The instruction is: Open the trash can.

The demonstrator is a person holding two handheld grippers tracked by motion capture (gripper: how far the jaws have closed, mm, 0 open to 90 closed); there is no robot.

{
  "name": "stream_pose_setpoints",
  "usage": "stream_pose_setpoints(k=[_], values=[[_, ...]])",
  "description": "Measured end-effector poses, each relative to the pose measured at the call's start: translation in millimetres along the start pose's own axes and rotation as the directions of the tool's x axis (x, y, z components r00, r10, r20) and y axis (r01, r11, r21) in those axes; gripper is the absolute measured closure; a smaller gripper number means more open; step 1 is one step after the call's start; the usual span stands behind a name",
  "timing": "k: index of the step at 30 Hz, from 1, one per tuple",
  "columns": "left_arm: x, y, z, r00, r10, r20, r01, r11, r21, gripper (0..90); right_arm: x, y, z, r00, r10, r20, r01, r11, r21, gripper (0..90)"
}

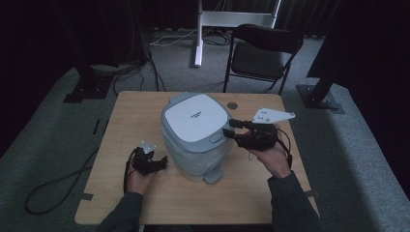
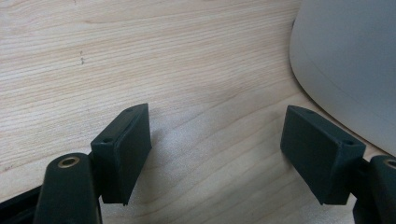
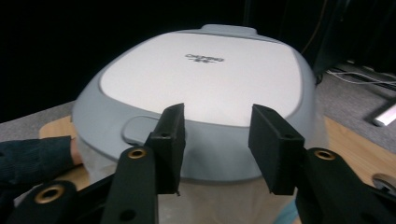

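The person's sleeves come in at the near edge of the tabletop. The big grey cooker sits in the middle. The right gripper is at the cooker's lid edge, fingers apart, gripping nothing. The left gripper rests just beside the cooker, fingers wide.

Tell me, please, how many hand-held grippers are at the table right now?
2. The left hand-held gripper rests on the wooden table beside the grey lidded bin, jaws open. The right hand-held gripper is at the bin's lid edge, jaws open.
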State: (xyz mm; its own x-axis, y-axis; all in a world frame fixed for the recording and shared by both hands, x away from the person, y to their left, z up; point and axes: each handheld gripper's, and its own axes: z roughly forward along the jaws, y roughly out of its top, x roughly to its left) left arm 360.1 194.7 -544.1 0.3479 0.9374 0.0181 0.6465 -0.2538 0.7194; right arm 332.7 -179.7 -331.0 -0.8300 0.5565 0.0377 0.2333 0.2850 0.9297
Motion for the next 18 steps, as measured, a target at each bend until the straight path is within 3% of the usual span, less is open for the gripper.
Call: stream_pose_setpoints(k=[8,18], values=[[0.0,0.0,0.0,1.0000,0.000,0.000,0.000,1.0000,0.000,24.3,4.6,0.2,6.5,0.9990,-0.017,-0.040,0.017,1.000,0.004,65.5],[0.0,0.0,0.0,1.0000,0.000,0.000,0.000,1.0000,0.000,24.3,11.2,-0.6,6.2,0.9964,-0.081,-0.023,0.081,0.997,0.005,77.9]])
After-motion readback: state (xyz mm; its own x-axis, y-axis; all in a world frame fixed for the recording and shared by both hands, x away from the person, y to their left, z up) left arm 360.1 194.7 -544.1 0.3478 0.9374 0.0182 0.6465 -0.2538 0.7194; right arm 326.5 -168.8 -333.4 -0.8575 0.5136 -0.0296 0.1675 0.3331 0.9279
